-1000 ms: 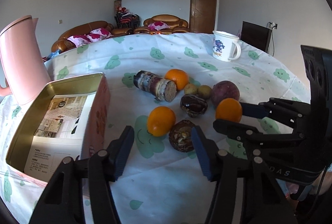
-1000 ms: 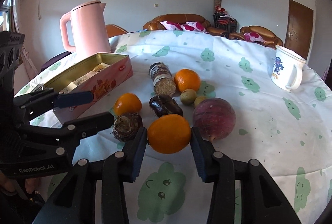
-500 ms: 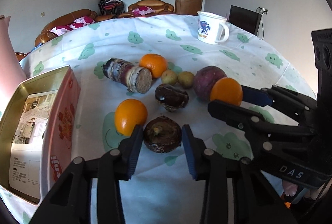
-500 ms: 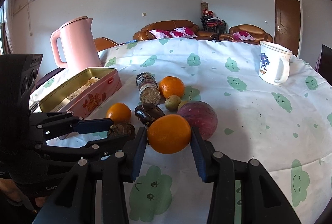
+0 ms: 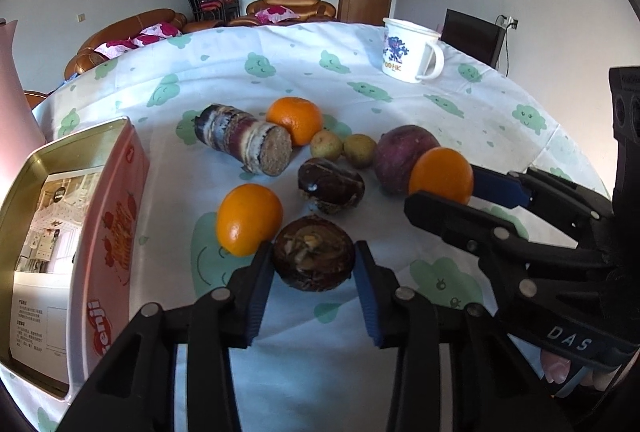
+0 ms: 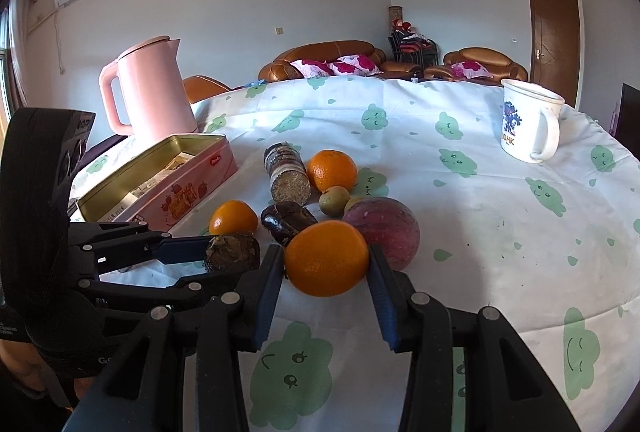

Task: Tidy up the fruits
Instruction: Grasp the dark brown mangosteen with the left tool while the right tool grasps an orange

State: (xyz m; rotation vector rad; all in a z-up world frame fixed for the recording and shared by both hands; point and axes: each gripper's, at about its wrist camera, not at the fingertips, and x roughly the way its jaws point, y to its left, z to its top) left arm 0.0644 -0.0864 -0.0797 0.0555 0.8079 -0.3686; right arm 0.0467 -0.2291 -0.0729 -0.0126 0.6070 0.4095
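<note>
My left gripper [image 5: 314, 266] is shut on a dark brown round water chestnut [image 5: 314, 256], which rests low over the cloth. My right gripper [image 6: 326, 274] is shut on an orange [image 6: 326, 258], held just above the table; that orange [image 5: 440, 176] shows at the right in the left wrist view. Loose on the cloth lie a second orange [image 5: 248, 218], a third orange [image 5: 296, 118], a cut sugarcane piece [image 5: 248, 142], another dark chestnut [image 5: 330, 184], two small yellow-green fruits [image 5: 326, 146] and a purple round fruit [image 5: 402, 156].
An open pink tin box [image 5: 60, 240] with paper inside stands at the left. Behind it is a pink kettle [image 6: 152, 88]. A white mug [image 5: 410, 50] sits at the far right of the clouded tablecloth [image 5: 480, 120]. Sofas line the back wall.
My left gripper moved forward and down over the brown chestnut and its jaws shut on it. My right gripper lifted its orange slightly off the cloth.
</note>
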